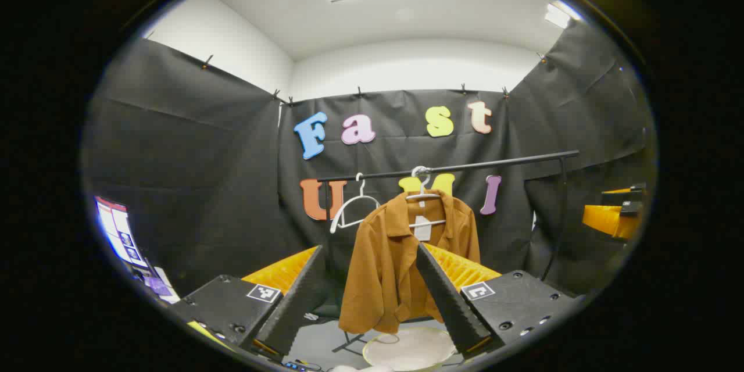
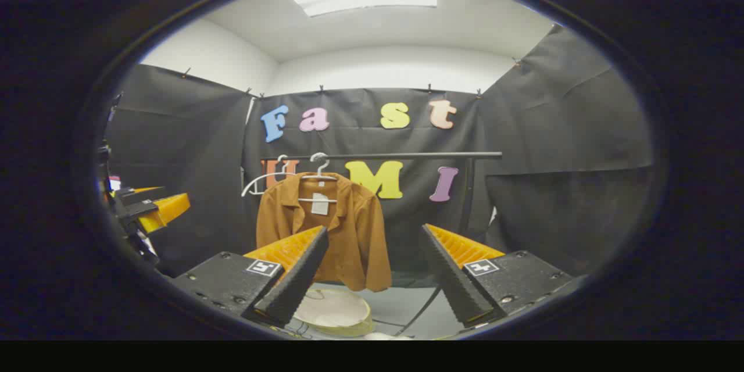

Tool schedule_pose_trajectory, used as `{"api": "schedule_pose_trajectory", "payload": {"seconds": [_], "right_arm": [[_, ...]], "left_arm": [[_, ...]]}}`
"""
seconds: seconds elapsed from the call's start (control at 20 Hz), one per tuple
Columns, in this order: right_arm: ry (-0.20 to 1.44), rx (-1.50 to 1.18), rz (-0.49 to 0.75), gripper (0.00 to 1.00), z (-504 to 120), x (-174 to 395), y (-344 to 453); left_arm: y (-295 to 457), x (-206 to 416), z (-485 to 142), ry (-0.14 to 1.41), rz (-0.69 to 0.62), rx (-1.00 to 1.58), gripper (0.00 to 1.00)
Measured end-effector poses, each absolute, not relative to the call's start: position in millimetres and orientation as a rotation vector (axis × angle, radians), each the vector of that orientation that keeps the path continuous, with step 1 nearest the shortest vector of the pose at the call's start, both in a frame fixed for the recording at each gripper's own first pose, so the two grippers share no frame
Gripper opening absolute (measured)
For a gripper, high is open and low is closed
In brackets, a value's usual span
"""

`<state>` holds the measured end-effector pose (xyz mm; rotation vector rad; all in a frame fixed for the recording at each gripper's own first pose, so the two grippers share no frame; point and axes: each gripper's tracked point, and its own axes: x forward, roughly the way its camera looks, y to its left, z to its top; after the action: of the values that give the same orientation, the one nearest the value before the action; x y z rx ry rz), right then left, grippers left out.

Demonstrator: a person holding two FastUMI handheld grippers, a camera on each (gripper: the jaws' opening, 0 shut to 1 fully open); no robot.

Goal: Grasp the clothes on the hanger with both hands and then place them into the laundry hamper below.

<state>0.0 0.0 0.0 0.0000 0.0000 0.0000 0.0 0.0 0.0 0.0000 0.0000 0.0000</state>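
Observation:
A brown shirt (image 1: 378,267) hangs on a white hanger (image 1: 427,195) from a black rail (image 1: 465,167). Beneath it stands a round white laundry hamper (image 1: 410,349). My left gripper (image 1: 369,250) is open, well short of the shirt, which shows between its fingers. In the right gripper view the shirt (image 2: 354,226) hangs left of centre, above the hamper (image 2: 334,311). My right gripper (image 2: 375,229) is open too, holding nothing, and aimed a little right of the shirt. Each gripper appears at the edge of the other's view: the right gripper (image 1: 610,218) and the left gripper (image 2: 154,209).
An empty white hanger (image 1: 354,209) hangs on the rail to the left of the shirt. The rack's black upright (image 1: 562,209) stands at the right end, with its legs on the grey floor by the hamper. A lit screen (image 1: 116,229) stands at the far left.

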Motion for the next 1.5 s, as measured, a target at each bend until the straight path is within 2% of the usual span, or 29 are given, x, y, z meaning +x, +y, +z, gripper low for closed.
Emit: {"api": "schedule_pose_trajectory", "payload": {"seconds": [0.6,0.7,1.0,1.3,1.5], "right_arm": [[0.010,0.011,-0.006,1.00,1.0,-4.6,-2.0],[0.016,0.013,-0.004,0.99,0.2,-6.1,-3.2],[0.051,0.018,0.043,0.99,-5.1,-3.1,-1.5],[0.112,0.000,0.082,0.99,-40.9,42.0,2.4],[0.143,0.016,0.114,1.00,-61.8,104.6,3.8]], "left_arm": [[10.7,-4.4,1.0,0.021,-0.008,-0.011,0.97],[14.0,-4.3,-0.7,0.026,-0.006,-0.008,0.99],[0.9,-1.4,-10.4,0.019,-0.038,-0.045,1.00],[-24.0,34.4,-31.6,0.003,-0.078,-0.070,1.00],[-40.7,82.9,-58.9,0.035,-0.075,-0.034,1.00]]}}
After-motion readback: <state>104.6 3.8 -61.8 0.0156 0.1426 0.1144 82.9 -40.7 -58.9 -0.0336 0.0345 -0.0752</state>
